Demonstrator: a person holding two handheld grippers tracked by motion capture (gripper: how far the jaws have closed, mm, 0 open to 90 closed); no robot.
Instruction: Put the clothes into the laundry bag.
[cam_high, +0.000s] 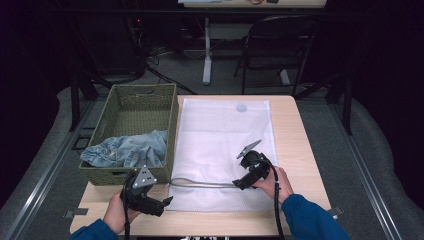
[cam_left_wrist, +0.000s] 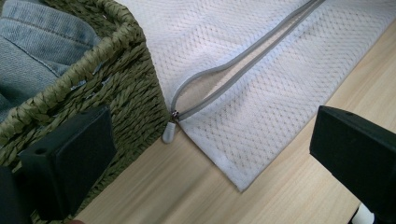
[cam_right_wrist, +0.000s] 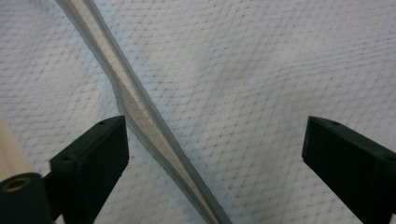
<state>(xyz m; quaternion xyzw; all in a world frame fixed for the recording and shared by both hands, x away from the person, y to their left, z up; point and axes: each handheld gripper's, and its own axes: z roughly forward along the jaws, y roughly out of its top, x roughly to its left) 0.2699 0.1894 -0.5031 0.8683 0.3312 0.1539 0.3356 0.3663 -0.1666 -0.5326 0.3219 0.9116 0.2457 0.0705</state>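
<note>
A white mesh laundry bag (cam_high: 225, 135) lies flat on the wooden table. Its grey zipper (cam_high: 200, 184) runs along the near side, parted a little. The zipper pull (cam_left_wrist: 169, 133) rests at the bag's left corner, against the basket. My left gripper (cam_high: 167, 202) is open at the front left, pointing at that corner, with bare table and the bag's edge (cam_left_wrist: 261, 93) between its jaws. My right gripper (cam_high: 239, 184) hovers open low over the zipper. In the right gripper view the parted zipper (cam_right_wrist: 140, 116) passes between the jaws, close to the left one, and the pads touch nothing.
A green wicker basket (cam_high: 172, 125) stands at the left of the table, touching the bag, with blue jeans (cam_high: 127, 150) inside. Its corner (cam_left_wrist: 126, 93) is right beside my left gripper. A chair and a desk leg stand beyond the table's far edge.
</note>
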